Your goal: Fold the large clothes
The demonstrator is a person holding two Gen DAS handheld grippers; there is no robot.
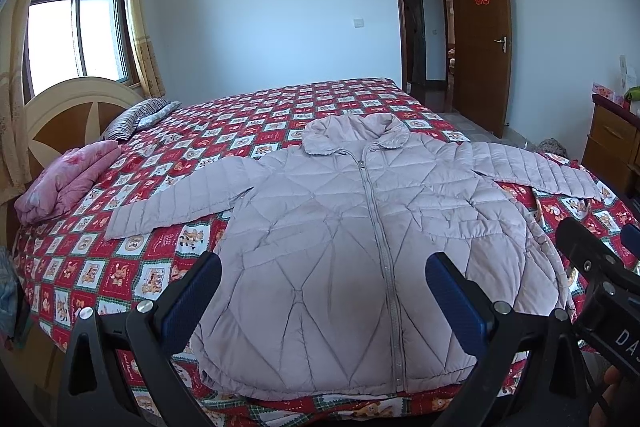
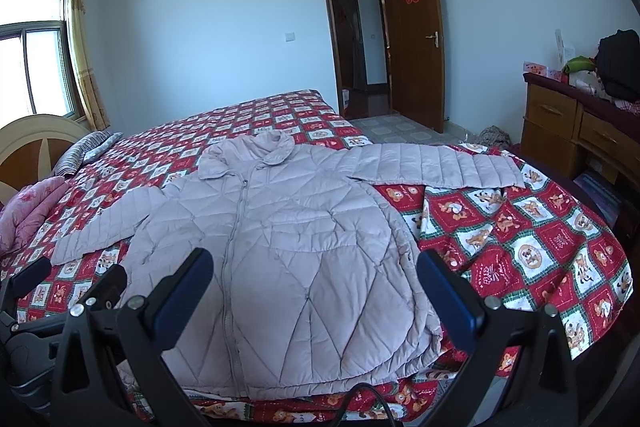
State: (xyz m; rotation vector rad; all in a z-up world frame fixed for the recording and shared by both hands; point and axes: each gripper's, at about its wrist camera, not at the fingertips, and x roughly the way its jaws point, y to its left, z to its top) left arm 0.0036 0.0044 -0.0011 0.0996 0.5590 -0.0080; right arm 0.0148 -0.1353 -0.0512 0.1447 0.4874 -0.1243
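I am holding my left gripper (image 1: 322, 289) and right gripper (image 2: 314, 287) spread wide, gripping nothing, above one jacket (image 1: 340, 239) lying flat, zipped, both sleeves out, on the bed (image 1: 120, 267). Only my right view is showing the dresser (image 2: 576, 131) fully (two pillows (image 1: 68, 183) showing left).

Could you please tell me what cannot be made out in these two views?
- Jacket back: both views, lies face up on the bed.
- Hem middle: right wrist view, a cable crosses it.
- Dresser: left wrist view, cut by the edge.
- Door ornament: too small to read.
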